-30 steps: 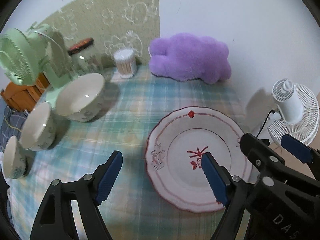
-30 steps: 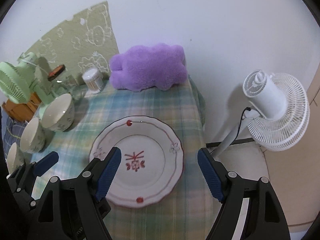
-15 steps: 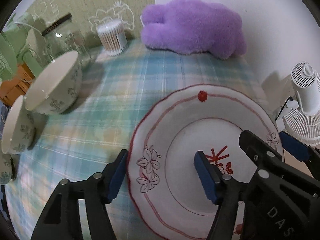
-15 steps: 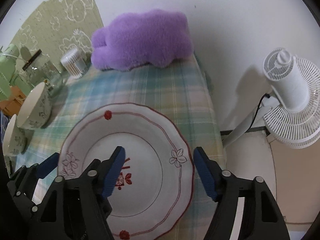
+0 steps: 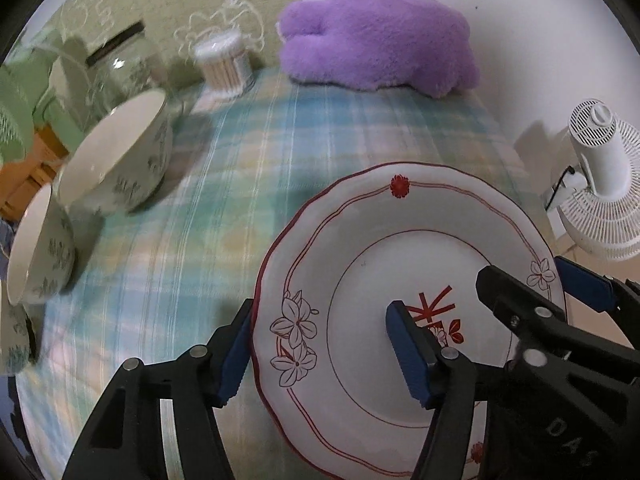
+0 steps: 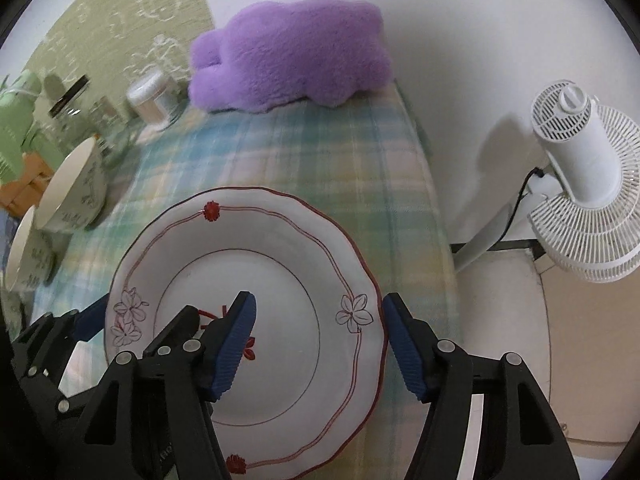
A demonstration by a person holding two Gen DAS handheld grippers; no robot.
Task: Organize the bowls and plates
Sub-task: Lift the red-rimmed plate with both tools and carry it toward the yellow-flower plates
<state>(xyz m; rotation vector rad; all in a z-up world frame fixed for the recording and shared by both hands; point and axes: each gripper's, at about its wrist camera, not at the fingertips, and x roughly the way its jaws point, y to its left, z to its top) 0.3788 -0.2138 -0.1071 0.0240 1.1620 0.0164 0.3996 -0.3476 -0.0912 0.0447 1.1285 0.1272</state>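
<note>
A white plate with red flower trim (image 5: 400, 248) (image 6: 264, 248) lies on the plaid tablecloth. My left gripper (image 5: 324, 348) is open and straddles the plate's left rim, one finger outside, one over the centre. My right gripper (image 6: 320, 340) is open and straddles the plate's right rim the same way. A large floral bowl (image 5: 120, 164) (image 6: 72, 192) and a smaller one (image 5: 40, 244) (image 6: 28, 248) sit at the left, with a third bowl (image 5: 12, 336) at the edge.
A purple plush (image 5: 376, 40) (image 6: 288, 52) lies at the table's back. A cotton swab jar (image 5: 226, 64), a glass jar (image 5: 120, 64) and a green fan (image 6: 16, 120) stand back left. A white fan (image 6: 580, 180) stands on the floor past the table's right edge.
Both grippers have moved forward and down over the plate. Their fingers now sit on either side of its left and right rims. The plate has not moved.
</note>
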